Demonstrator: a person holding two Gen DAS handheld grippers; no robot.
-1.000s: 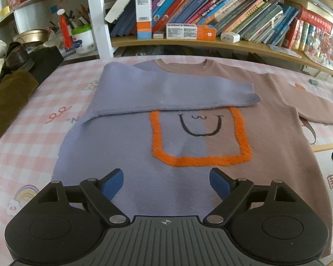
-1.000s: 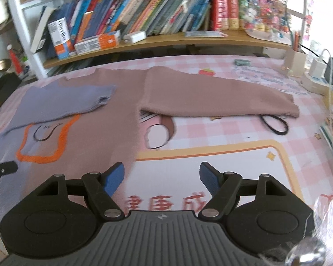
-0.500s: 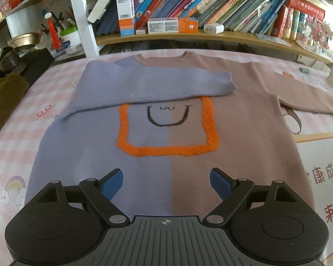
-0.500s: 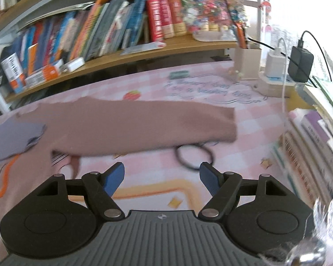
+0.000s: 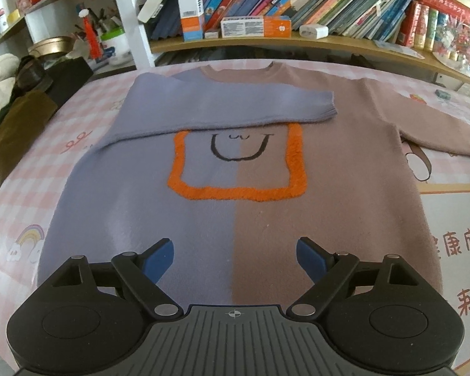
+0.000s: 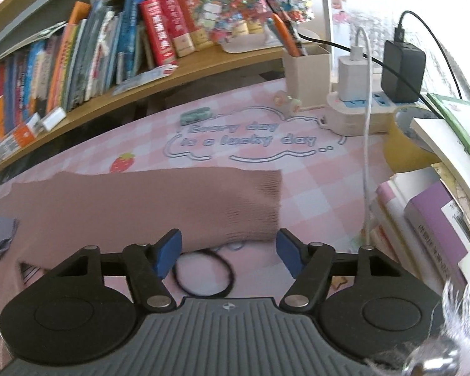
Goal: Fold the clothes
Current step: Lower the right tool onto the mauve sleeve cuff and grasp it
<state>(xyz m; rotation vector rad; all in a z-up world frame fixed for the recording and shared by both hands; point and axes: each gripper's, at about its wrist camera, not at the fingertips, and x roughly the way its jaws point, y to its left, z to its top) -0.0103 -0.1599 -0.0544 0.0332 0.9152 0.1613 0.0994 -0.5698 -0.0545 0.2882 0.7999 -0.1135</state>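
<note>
A: What lies ahead of the right gripper (image 6: pixel 228 252)?

B: The brown sleeve (image 6: pixel 159 206) of the sweater, flat on the pink checked bench (image 6: pixel 313 200), its ribbed cuff (image 6: pixel 260 206) just beyond the blue pads.

A: Are the jaws gripping it?

B: No. They are closing, but nothing is pressed between them. A black hair tie (image 6: pixel 203 274) lies on the bench below them.

A: And to the right?

B: A power strip (image 6: pixel 354 116) with two chargers, and stacked books (image 6: pixel 429 244).

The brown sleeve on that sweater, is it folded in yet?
Not yet. The brown sleeve lies spread out flat on the table; only the purple sleeve is folded across the chest.
</note>
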